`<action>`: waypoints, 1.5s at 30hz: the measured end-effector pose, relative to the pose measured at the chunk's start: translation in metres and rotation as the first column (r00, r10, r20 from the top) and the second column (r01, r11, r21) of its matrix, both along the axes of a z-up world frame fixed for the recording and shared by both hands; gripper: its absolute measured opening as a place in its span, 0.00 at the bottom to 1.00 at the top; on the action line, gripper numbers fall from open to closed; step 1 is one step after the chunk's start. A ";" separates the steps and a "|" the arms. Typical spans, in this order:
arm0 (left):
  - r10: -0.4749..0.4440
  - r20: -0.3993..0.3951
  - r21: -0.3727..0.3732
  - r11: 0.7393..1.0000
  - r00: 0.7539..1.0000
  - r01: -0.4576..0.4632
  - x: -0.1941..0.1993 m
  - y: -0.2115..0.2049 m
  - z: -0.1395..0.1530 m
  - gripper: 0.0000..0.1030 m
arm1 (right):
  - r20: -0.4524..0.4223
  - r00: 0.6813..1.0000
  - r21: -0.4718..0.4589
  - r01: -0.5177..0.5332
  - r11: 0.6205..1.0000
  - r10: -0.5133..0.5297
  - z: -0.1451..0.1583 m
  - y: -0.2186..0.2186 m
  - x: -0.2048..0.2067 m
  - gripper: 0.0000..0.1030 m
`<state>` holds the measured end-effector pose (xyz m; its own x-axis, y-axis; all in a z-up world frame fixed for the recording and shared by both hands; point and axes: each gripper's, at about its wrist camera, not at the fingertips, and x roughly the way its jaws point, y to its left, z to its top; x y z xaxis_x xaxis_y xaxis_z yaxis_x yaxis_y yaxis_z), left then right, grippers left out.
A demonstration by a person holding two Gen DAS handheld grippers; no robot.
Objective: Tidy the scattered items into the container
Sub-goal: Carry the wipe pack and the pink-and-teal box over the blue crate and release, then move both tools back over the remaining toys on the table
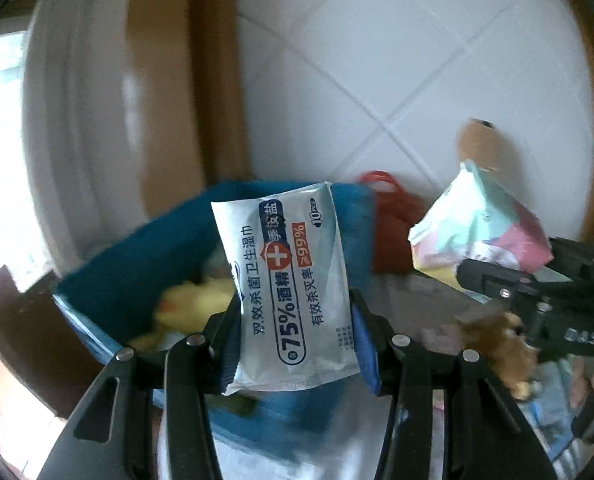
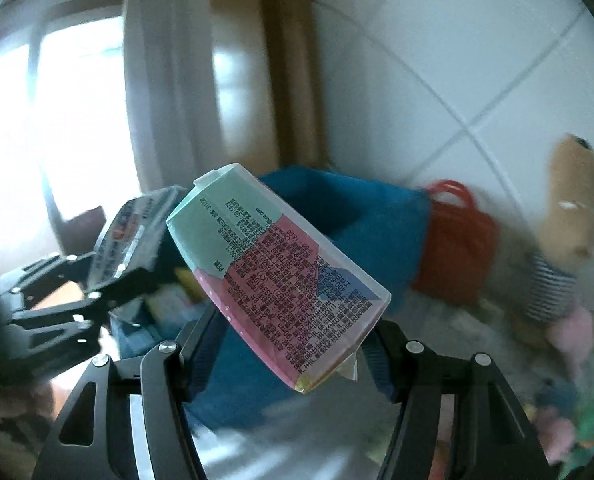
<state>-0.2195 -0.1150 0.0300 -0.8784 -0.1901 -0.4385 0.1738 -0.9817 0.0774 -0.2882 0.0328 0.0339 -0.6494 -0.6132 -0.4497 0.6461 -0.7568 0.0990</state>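
My left gripper [image 1: 293, 320] is shut on a white and blue pack of wet wipes [image 1: 289, 280], held upright in front of a blue fabric bin [image 1: 137, 264]. In the bin lies something yellow [image 1: 193, 312], blurred. My right gripper [image 2: 289, 328] is shut on a mint and pink tissue pack [image 2: 273, 272], tilted, above the near side of the same bin [image 2: 369, 216]. In the left wrist view the right gripper [image 1: 477, 276] shows at the right with its tissue pack [image 1: 485, 224]. At the left of the right wrist view, the left gripper [image 2: 109, 276] carries its wipes pack [image 2: 133, 228].
A red bag [image 2: 457, 240] stands right of the bin against a white tiled wall [image 2: 457, 60]. A tan plush toy in a striped shirt [image 2: 561, 240] sits further right. Small blurred toys [image 2: 557, 420] lie at the lower right. A curtain and bright window are at the left.
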 end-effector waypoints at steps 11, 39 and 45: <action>0.083 0.133 0.035 0.995 0.988 -0.089 -0.066 -0.117 -0.037 0.46 | 0.061 0.997 0.103 -0.043 0.994 0.037 -0.021 -0.145 -0.046 0.61; -0.036 0.001 0.115 0.993 0.999 0.035 -0.016 -0.051 -0.016 0.85 | -0.089 0.962 0.146 0.268 0.952 -0.258 -0.028 -0.034 0.006 1.00; -0.194 -0.020 0.115 0.974 0.981 0.195 -0.010 0.037 -0.008 0.85 | -0.065 0.910 0.133 0.414 0.901 -0.409 -0.044 0.070 0.032 1.00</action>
<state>-0.2294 -0.0785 0.0220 -0.8974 0.0366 -0.4398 -0.0216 -0.9990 -0.0391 -0.2560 0.1026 -0.0100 -0.8467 -0.2203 -0.4844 0.2755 -0.9603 -0.0447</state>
